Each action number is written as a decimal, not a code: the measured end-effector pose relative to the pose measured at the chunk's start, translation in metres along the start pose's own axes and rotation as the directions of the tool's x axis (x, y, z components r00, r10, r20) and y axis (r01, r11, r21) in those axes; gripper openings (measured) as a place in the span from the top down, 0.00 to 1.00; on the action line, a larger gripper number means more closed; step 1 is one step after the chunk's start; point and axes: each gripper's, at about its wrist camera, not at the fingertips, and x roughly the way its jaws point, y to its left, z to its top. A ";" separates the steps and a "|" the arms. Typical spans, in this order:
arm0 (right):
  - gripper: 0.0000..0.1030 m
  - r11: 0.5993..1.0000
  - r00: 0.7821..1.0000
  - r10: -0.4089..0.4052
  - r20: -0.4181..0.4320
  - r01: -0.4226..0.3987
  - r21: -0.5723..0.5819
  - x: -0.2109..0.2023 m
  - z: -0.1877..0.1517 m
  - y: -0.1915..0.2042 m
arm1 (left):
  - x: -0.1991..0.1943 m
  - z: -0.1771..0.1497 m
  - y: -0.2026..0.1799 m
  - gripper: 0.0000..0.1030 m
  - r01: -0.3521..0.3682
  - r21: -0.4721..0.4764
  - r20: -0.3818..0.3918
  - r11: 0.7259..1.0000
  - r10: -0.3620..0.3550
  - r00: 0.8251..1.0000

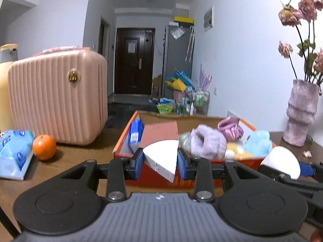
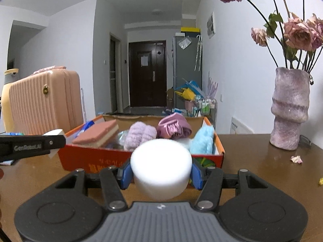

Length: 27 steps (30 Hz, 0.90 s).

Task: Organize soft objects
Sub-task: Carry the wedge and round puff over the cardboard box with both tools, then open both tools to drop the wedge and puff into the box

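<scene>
White foam wedge (image 1: 161,157) pinched in left gripper (image 1: 160,162), white foam cylinder (image 2: 161,169) clamped in right gripper (image 2: 161,173), orange cardboard box (image 2: 141,161) just beyond, wooden table (image 2: 262,171) below.

Both wrist views toward box (image 1: 125,141)
</scene>
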 end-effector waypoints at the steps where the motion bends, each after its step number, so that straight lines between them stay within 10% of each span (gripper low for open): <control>1: 0.46 1.000 1.000 -0.003 0.008 0.003 0.002 0.002 0.002 0.001 | 0.003 0.003 -0.001 0.66 -0.006 -0.006 0.009 1.000 0.007 1.000; 27: 0.46 0.995 0.988 -0.094 0.125 0.091 0.030 0.097 0.039 -0.010 | 0.100 0.043 -0.026 0.66 -0.068 -0.060 0.077 0.996 0.072 0.994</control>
